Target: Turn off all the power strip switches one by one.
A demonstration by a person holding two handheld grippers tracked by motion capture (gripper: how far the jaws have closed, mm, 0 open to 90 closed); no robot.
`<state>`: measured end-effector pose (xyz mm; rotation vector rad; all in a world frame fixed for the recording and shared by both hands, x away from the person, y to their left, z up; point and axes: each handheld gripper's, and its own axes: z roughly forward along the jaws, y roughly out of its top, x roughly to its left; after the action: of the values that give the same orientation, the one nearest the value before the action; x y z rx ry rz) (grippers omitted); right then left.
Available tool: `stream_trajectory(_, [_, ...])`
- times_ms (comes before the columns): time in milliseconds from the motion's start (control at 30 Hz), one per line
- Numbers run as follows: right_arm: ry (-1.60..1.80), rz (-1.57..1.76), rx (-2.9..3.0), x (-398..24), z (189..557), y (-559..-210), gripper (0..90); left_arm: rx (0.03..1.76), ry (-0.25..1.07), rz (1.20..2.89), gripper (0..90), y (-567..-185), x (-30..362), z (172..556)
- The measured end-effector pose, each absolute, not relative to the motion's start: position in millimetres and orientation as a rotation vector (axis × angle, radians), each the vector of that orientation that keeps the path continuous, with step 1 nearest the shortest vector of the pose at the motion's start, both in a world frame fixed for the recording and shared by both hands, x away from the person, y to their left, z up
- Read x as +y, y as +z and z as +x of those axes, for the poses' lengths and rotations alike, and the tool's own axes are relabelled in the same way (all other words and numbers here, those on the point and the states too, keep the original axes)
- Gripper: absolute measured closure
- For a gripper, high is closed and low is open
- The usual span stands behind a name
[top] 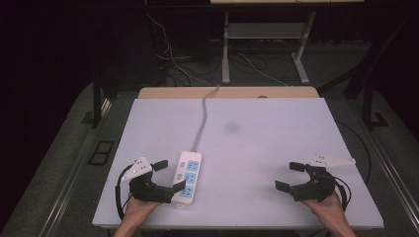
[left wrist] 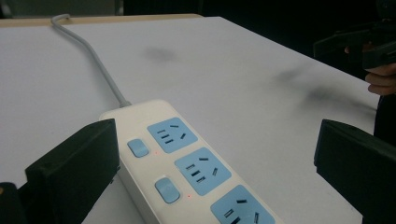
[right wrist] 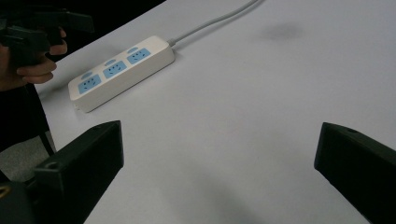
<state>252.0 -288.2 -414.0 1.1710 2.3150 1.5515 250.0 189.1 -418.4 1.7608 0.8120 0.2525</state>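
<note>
**Two open grippers over a desk with a power strip**

A white power strip (top: 187,178) lay flat on the white desk (top: 267,143), at the lower left of centre in the high view. It had three blue sockets in a row and small blue switches beside them, with tiny red lights glowing next to the switches in the left gripper view. Its grey cord (top: 201,123) ran up the frame and over the desk's far edge.

The left hand-held gripper (top: 169,176) was at the lower left of the high view, held in the person's left hand (top: 138,207). Its jaws were spread wide, one tip over the near end of the strip, the other just beside its left edge. In the left gripper view the strip (left wrist: 187,168) sat between the two black jaws.

The right hand-held gripper (top: 289,176) was at the lower right, well apart from the strip, its jaws also spread and nothing between them but bare desk. A faint dark smudge (top: 231,127) marked the desk near the centre.
</note>
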Motion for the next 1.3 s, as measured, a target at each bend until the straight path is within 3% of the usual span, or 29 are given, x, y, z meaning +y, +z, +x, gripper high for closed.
stream_trajectory(1300, [1.549, 1.197, 2.338, -292.9, 259.1, -417.5, 1.2, 0.838, 0.273, 1.829, 0.0, -407.6, 191.3, 248.0])
